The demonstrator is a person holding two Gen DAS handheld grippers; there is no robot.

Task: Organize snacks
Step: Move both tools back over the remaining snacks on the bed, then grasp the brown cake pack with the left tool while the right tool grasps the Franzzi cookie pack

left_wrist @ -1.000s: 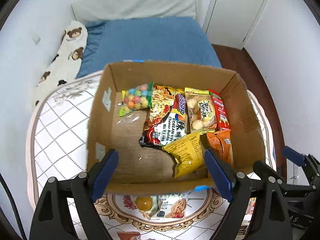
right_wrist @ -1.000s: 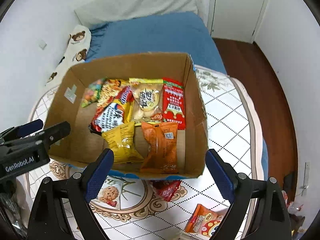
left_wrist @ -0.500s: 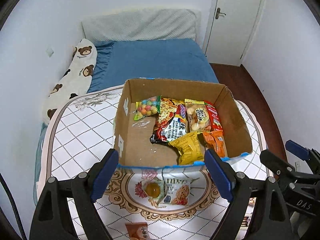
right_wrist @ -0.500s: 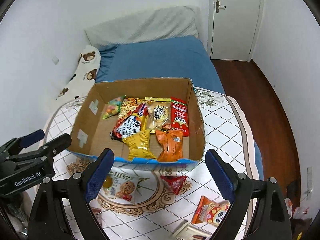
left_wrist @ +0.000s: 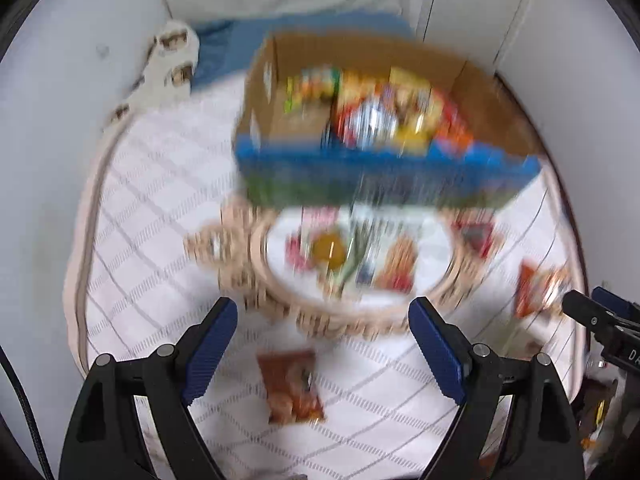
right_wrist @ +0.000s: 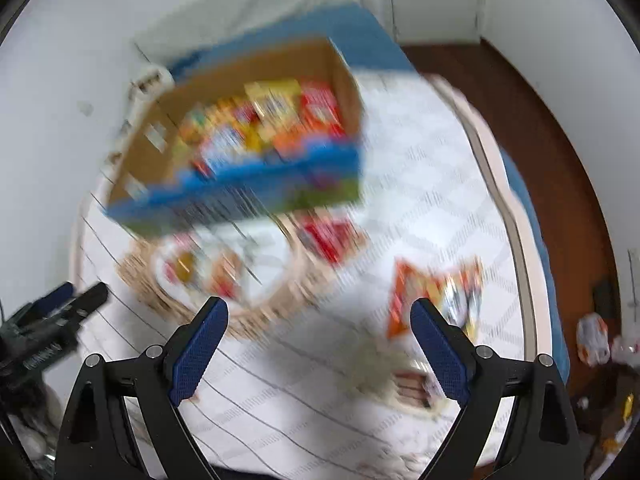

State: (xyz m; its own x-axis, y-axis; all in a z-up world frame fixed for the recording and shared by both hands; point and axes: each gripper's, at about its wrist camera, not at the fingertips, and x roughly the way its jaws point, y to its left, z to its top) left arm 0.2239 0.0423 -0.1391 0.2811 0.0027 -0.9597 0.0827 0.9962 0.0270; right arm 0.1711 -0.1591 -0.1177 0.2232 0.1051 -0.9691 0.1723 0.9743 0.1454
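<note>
Both claws stand wide apart and hold nothing. Left claw [left_wrist: 323, 332] hangs above the patterned cloth of the counter [left_wrist: 152, 248], its blue pads touching no packet, and right claw [right_wrist: 320, 330] is in the same state, with its pads free over the cloth.

Both views are strongly blurred, so small details cannot be read. The cardboard box [left_wrist: 496, 96] sits at the far side of the counter and already holds a row of coloured snack packets. Other snacks lie loose on the cloth: a pale packet with a yellow circle [left_wrist: 352, 256] in the round ornament just before the box, a brown packet [left_wrist: 292, 386] near the left claw, a red packet [right_wrist: 330, 238] close to the box wall, and an orange packet [right_wrist: 436, 292] just beside the right pad of the right claw. One more flat packet [right_wrist: 412, 386] lies below it, too smeared to name.

The risks, as a judgement only:
- Such blur suggests quick motion; a claw arriving fast could push a thin packet along the cloth and not catch it
- Flat foil bags give little edge, so the pads may close on the cloth together with the bag
- The orange packet lies toward the counter edge and could slide off
- The two claws work near each other and may collide above the box
</note>
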